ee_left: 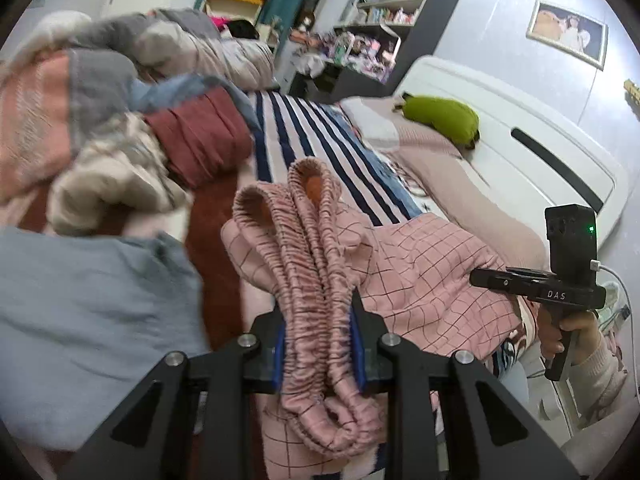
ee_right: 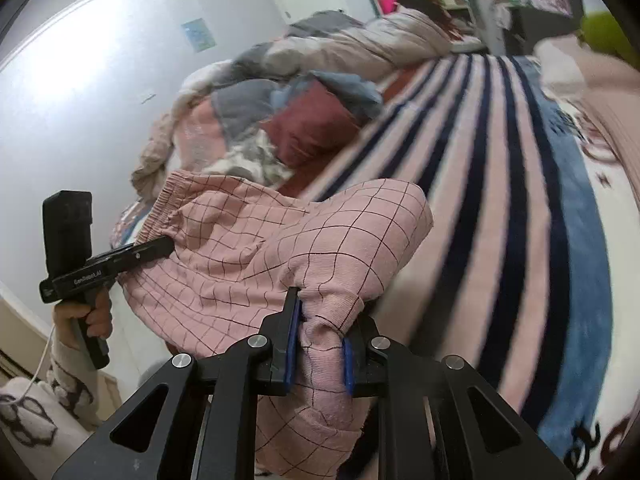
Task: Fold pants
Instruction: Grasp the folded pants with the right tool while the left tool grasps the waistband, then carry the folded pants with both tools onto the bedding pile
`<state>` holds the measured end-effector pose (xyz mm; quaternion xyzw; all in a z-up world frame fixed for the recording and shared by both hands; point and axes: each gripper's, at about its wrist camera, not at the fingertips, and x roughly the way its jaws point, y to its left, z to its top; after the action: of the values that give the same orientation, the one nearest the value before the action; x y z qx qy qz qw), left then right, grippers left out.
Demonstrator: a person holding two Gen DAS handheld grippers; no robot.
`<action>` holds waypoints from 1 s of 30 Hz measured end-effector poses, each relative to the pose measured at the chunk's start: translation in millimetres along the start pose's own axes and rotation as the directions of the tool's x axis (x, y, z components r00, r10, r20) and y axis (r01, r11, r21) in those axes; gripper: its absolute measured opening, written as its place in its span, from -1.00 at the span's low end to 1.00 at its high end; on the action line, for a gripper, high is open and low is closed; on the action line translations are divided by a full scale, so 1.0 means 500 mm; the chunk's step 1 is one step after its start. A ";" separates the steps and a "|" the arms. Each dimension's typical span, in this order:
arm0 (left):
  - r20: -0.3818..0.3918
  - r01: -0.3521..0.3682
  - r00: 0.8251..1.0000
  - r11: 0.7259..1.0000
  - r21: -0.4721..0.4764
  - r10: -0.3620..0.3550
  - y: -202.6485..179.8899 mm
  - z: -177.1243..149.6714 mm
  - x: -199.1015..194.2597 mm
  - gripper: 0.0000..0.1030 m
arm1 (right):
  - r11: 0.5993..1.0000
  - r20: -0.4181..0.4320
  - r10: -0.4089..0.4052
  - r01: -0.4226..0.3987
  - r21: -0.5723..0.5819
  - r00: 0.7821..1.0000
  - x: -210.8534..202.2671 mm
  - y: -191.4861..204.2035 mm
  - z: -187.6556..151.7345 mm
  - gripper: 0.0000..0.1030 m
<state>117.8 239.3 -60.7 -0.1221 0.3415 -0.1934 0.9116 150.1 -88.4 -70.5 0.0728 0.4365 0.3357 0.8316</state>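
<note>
Handling: the pants [ee_right: 248, 248] look light, soft and limp, so I judge they will sag and slip between the two grips unless both ends are kept a little tight.
Where to hold: the gathered elastic waistband [ee_left: 316, 264] and the ribbed cuff end [ee_right: 324, 320] seem the thickest, firmest parts to pinch.
Look: pink cloth with a thin dark grid, a ruffled waistband, plain ribbed cuffs.
Place: lower middle of both frames, held up over the striped bed cover [ee_right: 492, 168]; I cannot tell whether it touches the cover.
Left tongs [ee_left: 319, 344]: closed narrow on the bunched waistband.
Right tongs [ee_right: 320, 344]: closed on the cuff end.
Around: a heap of bedding [ee_left: 120, 120] at the upper left, well apart from the pants.
</note>
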 end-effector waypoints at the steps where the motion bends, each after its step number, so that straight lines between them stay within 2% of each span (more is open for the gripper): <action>1: 0.012 -0.009 1.000 1.000 -0.001 0.009 0.012 0.009 -0.017 -0.57 | 1.000 0.003 0.007 -0.007 -0.013 1.000 0.006 0.014 0.011 -0.77; 8: 0.080 -0.092 0.992 0.995 -0.022 0.094 0.127 0.044 -0.136 -0.57 | 0.990 0.005 0.094 -0.093 -0.110 0.996 0.093 0.140 0.092 -0.77; 18: 0.140 -0.213 0.964 0.971 -0.112 0.227 0.311 0.048 -0.254 -0.57 | 0.956 -0.054 0.216 -0.223 -0.192 0.975 0.264 0.283 0.162 -0.77; 26: 0.110 -0.257 0.952 0.939 -0.227 0.287 0.434 0.004 -0.292 -0.57 | 0.927 -0.147 0.275 -0.302 -0.223 0.950 0.375 0.365 0.173 -0.77; 30: 0.059 -0.255 0.958 0.927 -0.275 0.281 0.472 -0.035 -0.278 -0.57 | 0.922 -0.205 0.270 -0.314 -0.225 0.941 0.419 0.377 0.154 -0.77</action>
<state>73.5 509.9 -77.1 -0.2043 0.3331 -0.0134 0.9204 199.3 199.3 -87.5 0.0010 0.4433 0.5143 0.7342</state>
